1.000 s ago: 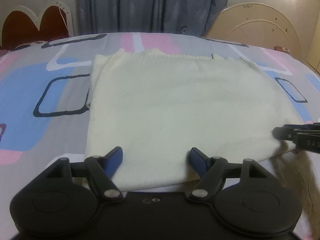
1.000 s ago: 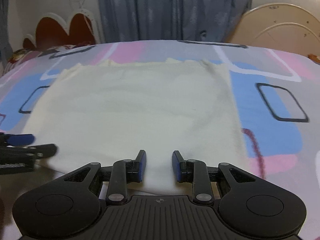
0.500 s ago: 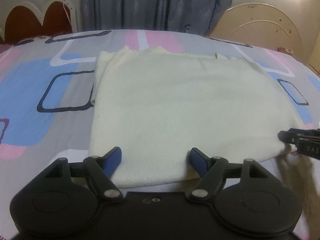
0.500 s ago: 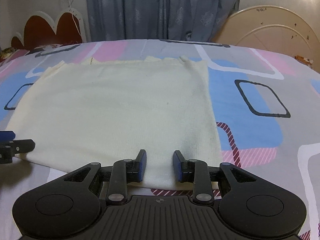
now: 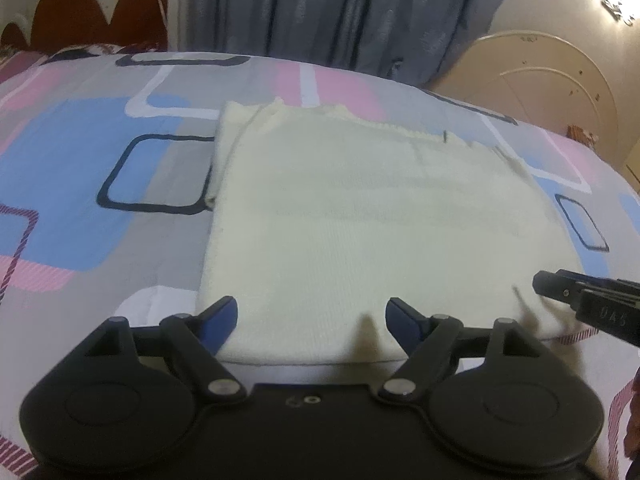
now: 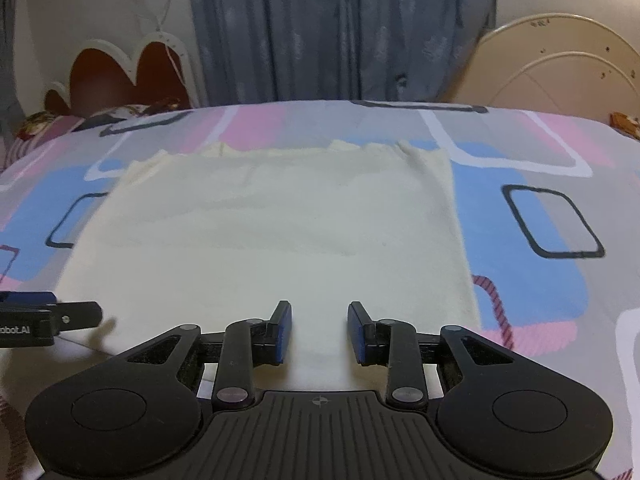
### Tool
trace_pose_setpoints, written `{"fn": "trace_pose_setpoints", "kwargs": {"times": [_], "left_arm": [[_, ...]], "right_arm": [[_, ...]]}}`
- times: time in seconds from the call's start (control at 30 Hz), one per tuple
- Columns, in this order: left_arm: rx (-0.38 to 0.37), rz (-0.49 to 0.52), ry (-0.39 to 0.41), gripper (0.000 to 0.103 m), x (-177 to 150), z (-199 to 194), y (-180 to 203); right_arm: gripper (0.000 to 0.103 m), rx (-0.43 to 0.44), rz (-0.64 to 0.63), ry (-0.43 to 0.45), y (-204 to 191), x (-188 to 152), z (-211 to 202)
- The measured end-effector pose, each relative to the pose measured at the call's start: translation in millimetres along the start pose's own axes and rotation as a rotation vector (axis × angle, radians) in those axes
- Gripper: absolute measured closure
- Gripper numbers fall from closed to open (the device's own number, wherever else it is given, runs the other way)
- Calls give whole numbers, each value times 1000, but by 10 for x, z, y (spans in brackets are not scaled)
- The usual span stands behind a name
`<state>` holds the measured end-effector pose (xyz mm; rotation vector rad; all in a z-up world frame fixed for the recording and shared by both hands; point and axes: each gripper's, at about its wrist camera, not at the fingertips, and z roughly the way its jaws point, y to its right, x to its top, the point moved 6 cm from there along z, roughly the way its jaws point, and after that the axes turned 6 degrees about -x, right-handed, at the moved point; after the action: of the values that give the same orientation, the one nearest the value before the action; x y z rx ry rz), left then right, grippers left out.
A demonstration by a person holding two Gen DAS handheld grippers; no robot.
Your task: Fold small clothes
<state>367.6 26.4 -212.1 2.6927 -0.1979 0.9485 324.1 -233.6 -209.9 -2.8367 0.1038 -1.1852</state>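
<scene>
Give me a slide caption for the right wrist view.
Right gripper, jaws open, poised at the near edge of a cream knit garment spread flat on a patterned bedsheet.

A home bedroom, seen from my two tongs. I work over a bed whose sheet carries pink, blue and grey blocks with dark outlined rectangles. At ten o'clock stands a scalloped headboard, dark red with a cream border. At twelve o'clock hang grey-blue curtains, drawn closed. At two o'clock a cream, arched piece of bedroom furniture leans against the plain wall.
</scene>
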Motion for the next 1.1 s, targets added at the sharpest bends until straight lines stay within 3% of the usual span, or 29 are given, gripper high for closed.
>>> {"fn": "trace_pose_setpoints", "kwargs": {"times": [0.13,0.3,0.47,0.73,1.0,1.1], "left_arm": [[-1,-35,-8,22,-25,-50,-46],[-44,-149,-35,24,-144,-110,-150],[-137,-338,-75,36,-314,-100,-264],[-298,-595,0,35,-346,37,-375],[-356,-729,140,36,-160,291,-499],[-335,-737,177,50,-89,366,-520]], "right_arm": [[72,22,-4,4,-88,35,12],[72,43,0,5,-137,47,28],[72,60,-2,5,-176,36,34],[72,85,-4,-5,-254,21,102],[72,110,-18,-13,-379,50,248],[72,115,-20,-10,-413,99,323]]}}
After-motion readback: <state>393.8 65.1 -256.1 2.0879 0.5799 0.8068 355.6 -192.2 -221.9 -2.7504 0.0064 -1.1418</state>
